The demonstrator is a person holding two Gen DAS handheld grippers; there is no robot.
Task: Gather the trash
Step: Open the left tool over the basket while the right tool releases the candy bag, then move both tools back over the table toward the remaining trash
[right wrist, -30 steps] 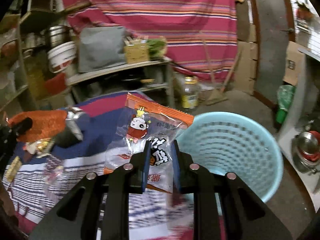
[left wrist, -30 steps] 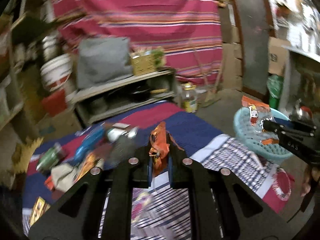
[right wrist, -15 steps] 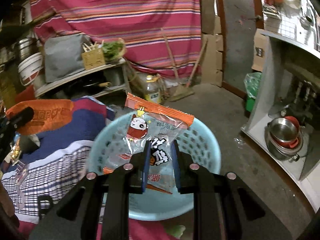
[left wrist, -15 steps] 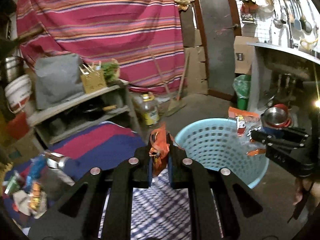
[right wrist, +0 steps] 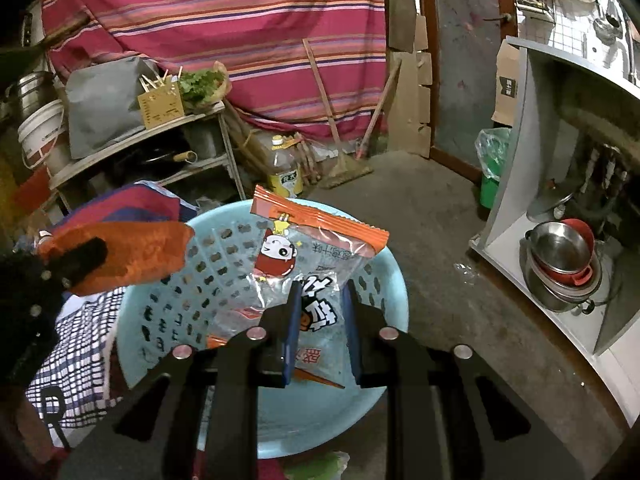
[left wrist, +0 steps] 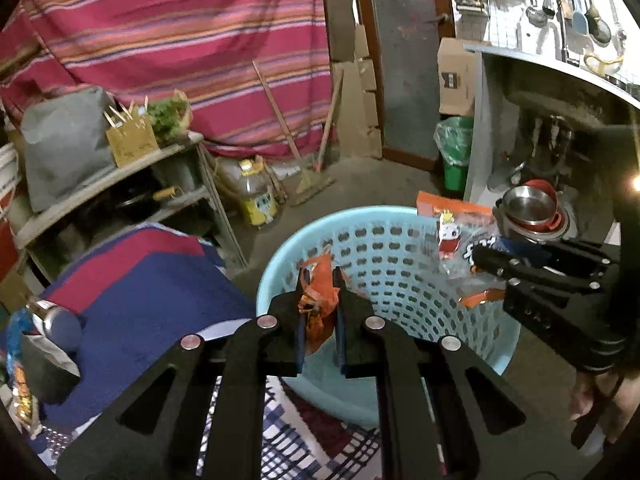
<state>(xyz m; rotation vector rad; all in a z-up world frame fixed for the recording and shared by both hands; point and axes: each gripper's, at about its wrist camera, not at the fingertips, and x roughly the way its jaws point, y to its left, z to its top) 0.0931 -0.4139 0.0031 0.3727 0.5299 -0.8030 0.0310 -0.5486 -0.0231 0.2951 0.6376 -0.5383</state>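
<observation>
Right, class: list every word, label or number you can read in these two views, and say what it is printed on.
No text here reads clearly enough to quote.
Snack packet: large Chinese characters, partly behind the right gripper; small print too small.
Orange wrapper in the left gripper: crumpled, unreadable.
Oil bottle label: blurred.
Cardboard box label: too small.

A crumpled orange wrapper [left wrist: 318,296] and a clear snack bag [right wrist: 308,276] with an orange top edge hang upright over the open light-blue perforated basket [right wrist: 384,280].
</observation>
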